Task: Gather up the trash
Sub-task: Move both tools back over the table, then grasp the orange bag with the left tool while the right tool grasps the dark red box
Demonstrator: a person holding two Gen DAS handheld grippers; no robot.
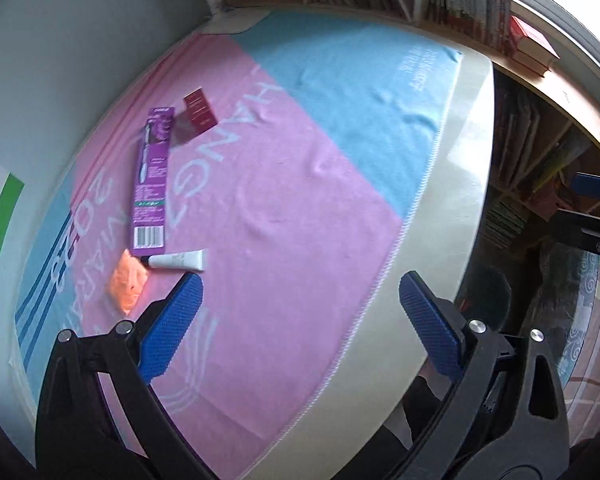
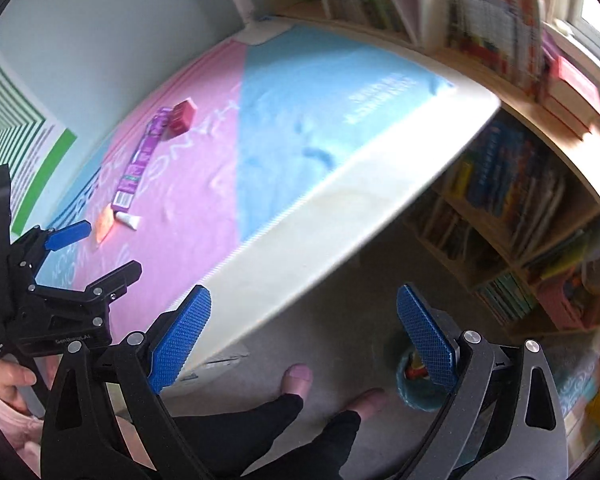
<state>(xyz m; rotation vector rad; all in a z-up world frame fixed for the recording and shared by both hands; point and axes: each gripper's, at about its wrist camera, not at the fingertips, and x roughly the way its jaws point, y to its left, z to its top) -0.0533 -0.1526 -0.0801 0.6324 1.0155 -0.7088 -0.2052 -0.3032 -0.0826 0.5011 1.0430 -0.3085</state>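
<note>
— On the pink half of the pink-and-blue towel (image 1: 284,184), near the wall side, what trash is lying there?

— Four pieces, close together. A long purple toothbrush package (image 1: 152,178) lies flat, printed with white text and a barcode at its near end, with a toothbrush pictured down its length. At its far end a dark red small box (image 1: 198,116) sits just beside it; the right wrist view shows it as a boxy red block (image 2: 183,117).

— And at the barcode end?

— A small white tube (image 1: 178,260) lies crosswise, touching or nearly touching the package's end. Beside that is a crumpled orange scrap (image 1: 127,280), soft-looking, like paper or tissue; I cannot tell which.

— Where are the grippers?

— The left gripper (image 1: 300,312) hangs over the towel with its blue textured fingers (image 1: 172,320) spread wide, nothing between them; its left pad is just short of the tube and the orange scrap. The right gripper (image 2: 304,336) is off the mattress (image 2: 320,236) edge, above the carpet, its fingers equally wide apart and empty.

— Anything below it?

— A person's feet in dark trouser legs, and a small teal basket (image 2: 412,384) partly hidden behind the right finger.
</note>
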